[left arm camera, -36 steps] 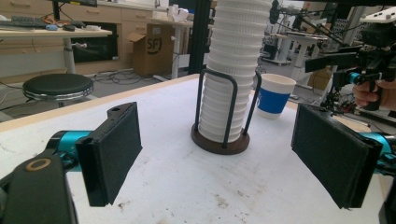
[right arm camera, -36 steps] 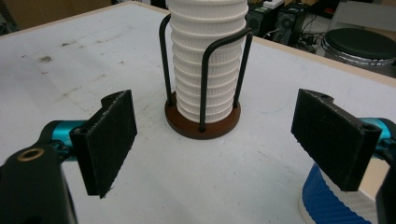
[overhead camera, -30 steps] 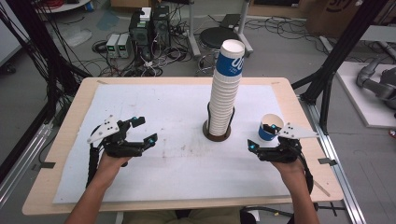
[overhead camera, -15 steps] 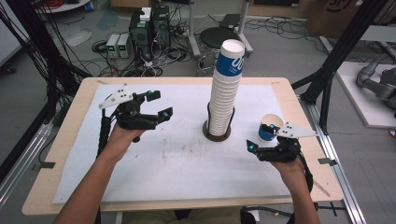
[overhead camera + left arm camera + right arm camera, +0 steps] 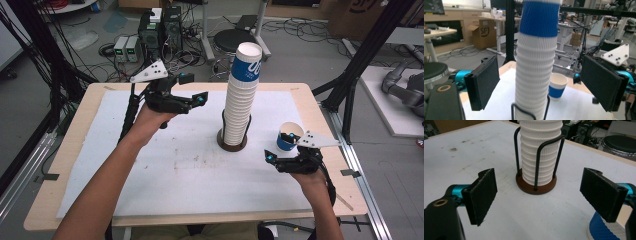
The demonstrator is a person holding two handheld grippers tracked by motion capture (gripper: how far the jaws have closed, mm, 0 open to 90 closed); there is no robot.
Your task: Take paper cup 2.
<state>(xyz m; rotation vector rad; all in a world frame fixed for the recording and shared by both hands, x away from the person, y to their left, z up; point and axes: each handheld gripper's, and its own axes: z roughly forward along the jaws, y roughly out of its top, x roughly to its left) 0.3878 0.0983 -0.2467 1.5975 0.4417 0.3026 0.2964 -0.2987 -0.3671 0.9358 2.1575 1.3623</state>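
The stack of paper cups (image 5: 241,95) stood near the middle of the tabletop (image 5: 165,170), a little toward the far edge, inside a wire holder (image 5: 232,142) with a round brown base. The top cup of the stack had a blue band; the cups below it were white and ribbed. A single paper cup (image 5: 288,137), white with a blue band, stood alone on the white mat near the right edge of the tabletop, well apart from the stack.

The left gripper (image 5: 192,90) was raised above the far left part of the tabletop, and it pointed toward the upper part of the stack. Its jaws were wide apart and nothing was between the pads. In the left gripper view, the stack (image 5: 536,62) rose between the two black pads (image 5: 485,80) but farther off, not touching them, and the single cup (image 5: 557,85) showed behind it.

The right gripper (image 5: 278,148) was low over the tabletop near the right edge, just beside the single cup. Its jaws were also open and held nothing. In the right gripper view, the holder (image 5: 536,186) with the stack (image 5: 539,147) was ahead between the pads (image 5: 484,192), and the blue side of the single cup (image 5: 599,227) showed at the lower right corner, close to the right pad.
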